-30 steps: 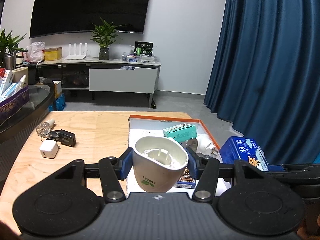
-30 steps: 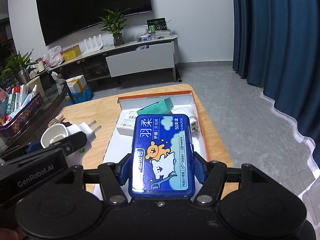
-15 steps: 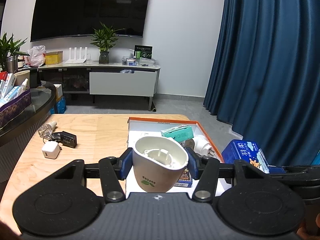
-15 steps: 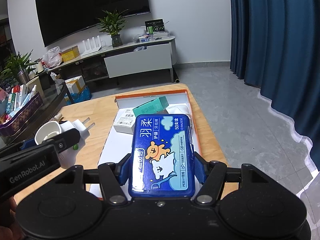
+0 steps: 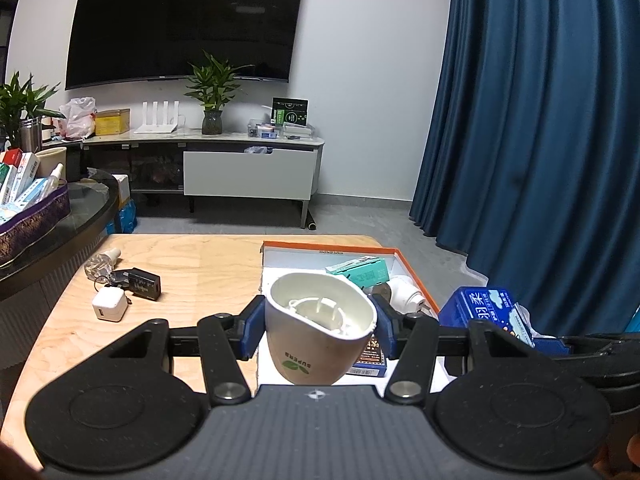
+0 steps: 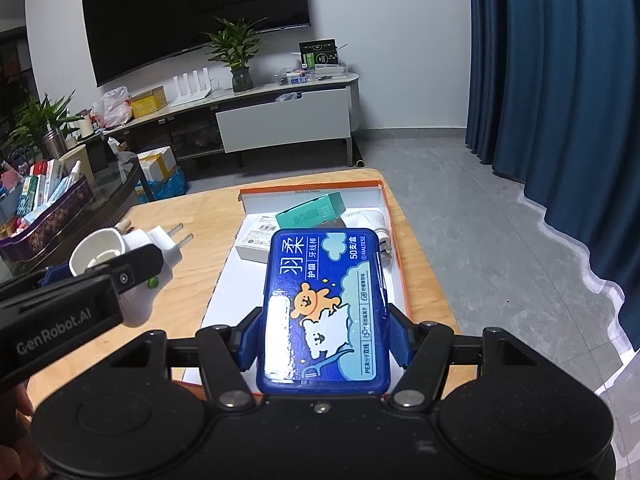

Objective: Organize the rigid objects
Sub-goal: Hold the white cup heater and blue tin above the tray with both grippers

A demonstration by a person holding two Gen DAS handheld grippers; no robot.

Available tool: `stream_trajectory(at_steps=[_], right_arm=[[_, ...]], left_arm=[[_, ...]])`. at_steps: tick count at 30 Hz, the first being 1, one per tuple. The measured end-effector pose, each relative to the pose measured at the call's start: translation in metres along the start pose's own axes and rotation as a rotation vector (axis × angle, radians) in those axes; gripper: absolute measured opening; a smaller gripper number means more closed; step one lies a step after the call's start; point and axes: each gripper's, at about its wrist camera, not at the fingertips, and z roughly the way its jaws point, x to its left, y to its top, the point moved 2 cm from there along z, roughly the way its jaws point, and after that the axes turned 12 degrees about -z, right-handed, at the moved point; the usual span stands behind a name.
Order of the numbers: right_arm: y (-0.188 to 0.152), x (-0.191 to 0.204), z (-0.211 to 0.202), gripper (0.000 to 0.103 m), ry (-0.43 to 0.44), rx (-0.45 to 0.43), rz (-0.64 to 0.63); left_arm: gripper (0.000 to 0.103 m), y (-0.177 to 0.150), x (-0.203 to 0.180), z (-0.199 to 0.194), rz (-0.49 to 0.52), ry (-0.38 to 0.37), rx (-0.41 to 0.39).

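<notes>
Left gripper (image 5: 320, 330): blue pads pinched against both sides of a white cup-shaped device (image 5: 318, 332) bearing a green leaf mark. It is held at lower centre of the left wrist view, open mouth tilted toward the camera, with a white ribbed insert visible inside.

Right gripper (image 6: 324, 338): pads clamped on the long edges of a blue floss-pick case (image 6: 324, 308), lid up, printed with a bear and cloud. It fills the lower centre of the right wrist view, in front of the tray.

Orange-rimmed white tray (image 6: 390, 216), centre of the right view, on the wooden table (image 6: 200, 216). Contents observed: a teal carton (image 6: 312, 212) lying across the far part, a flat white box (image 6: 256, 242) at the tray's left side, and a white plug adapter (image 6: 370, 220) near the right wall. A small dark printed box (image 5: 370, 356) lies in the tray just behind the cup in the left view.

Outside the tray, middle left of the left view: a white charger cube (image 5: 109, 304), a black adapter (image 5: 144, 283) and a clear small bottle (image 5: 100, 264), close together.

Purple patterned basket (image 6: 48, 216), left edge of the right view, holds upright cartons and tubes.
</notes>
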Motion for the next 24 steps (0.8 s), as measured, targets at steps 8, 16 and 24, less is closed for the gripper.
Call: stream_trajectory(at_steps=[8,16,24], right_arm=[[0.0003,0.0014,-0.0008,0.075,-0.003,-0.001,-0.008],[0.0009,0.0022,-0.0015,0.075,-0.003,0.000,-0.011],[0.0006,0.0033,-0.0002,0.075,0.002,0.005,-0.015]], left_arm=[[0.055,-0.0007,-0.0011,-0.0018,-0.003,-0.006,-0.001],[0.055,-0.0009,-0.0012,-0.0031,-0.004,-0.006,-0.003],[0.055,-0.0012,-0.0009,-0.0028,-0.006,-0.004,0.002]])
